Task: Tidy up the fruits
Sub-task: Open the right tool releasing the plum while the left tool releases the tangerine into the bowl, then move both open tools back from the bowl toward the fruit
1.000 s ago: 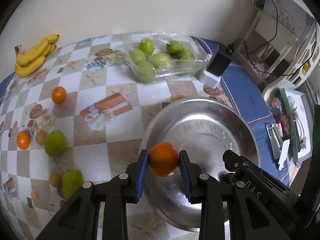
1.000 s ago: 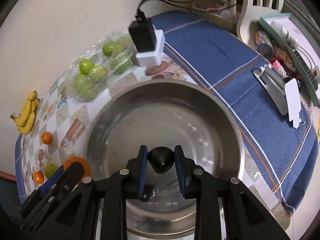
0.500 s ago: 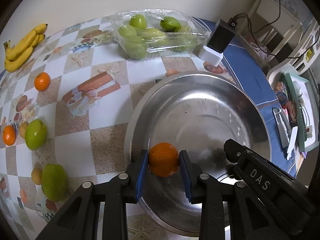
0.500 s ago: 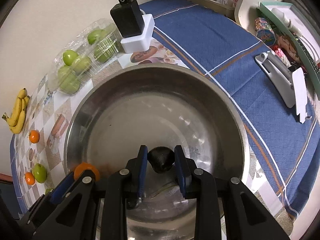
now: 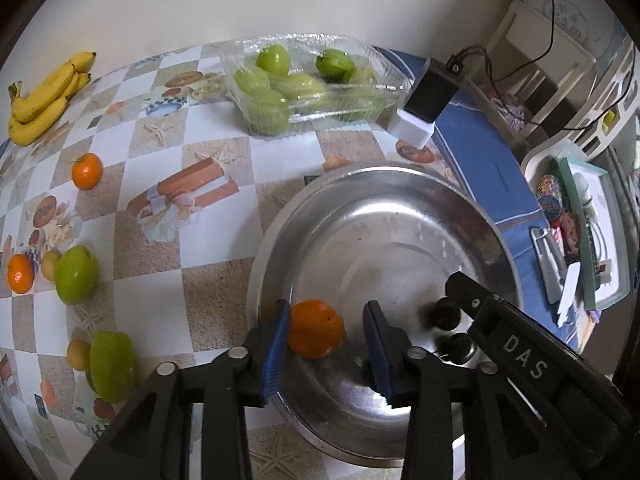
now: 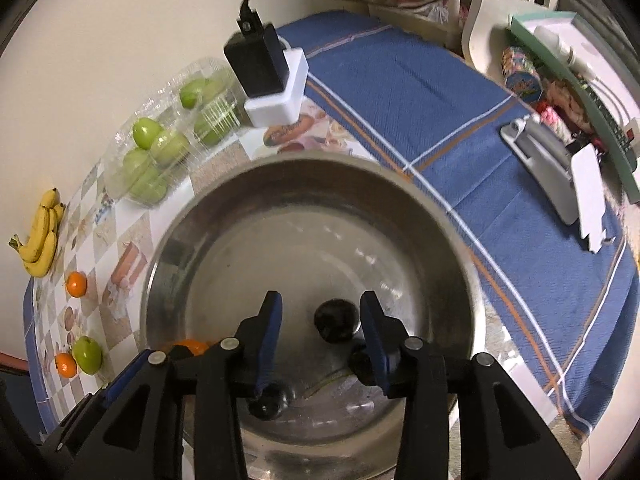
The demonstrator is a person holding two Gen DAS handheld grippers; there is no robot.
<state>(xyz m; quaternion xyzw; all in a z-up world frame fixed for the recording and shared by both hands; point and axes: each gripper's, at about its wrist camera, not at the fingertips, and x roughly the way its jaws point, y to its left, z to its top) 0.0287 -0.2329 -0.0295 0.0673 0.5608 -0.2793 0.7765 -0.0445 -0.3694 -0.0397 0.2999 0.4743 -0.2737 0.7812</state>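
Jaws of the left gripper (image 5: 326, 344) are opening, the orange (image 5: 316, 334) lying between them against the left pad, clear of the right one, inside the steel bowl (image 5: 400, 184); jaws of the right gripper (image 6: 320, 326) are likewise opening, the dark fruit (image 6: 335, 320) sitting loose between them on the bowl floor, close to the right pad; bananas (image 5: 42, 98) and green fruits are lying on the tabletop (image 5: 208, 248) to the left

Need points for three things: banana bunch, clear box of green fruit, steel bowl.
banana bunch (image 5: 44, 98), left wrist view, on the middle banana's yellow skin.
clear box of green fruit (image 5: 384, 76), left wrist view, on its plastic right wall.
steel bowl (image 6: 400, 184), right wrist view, on the far rim.
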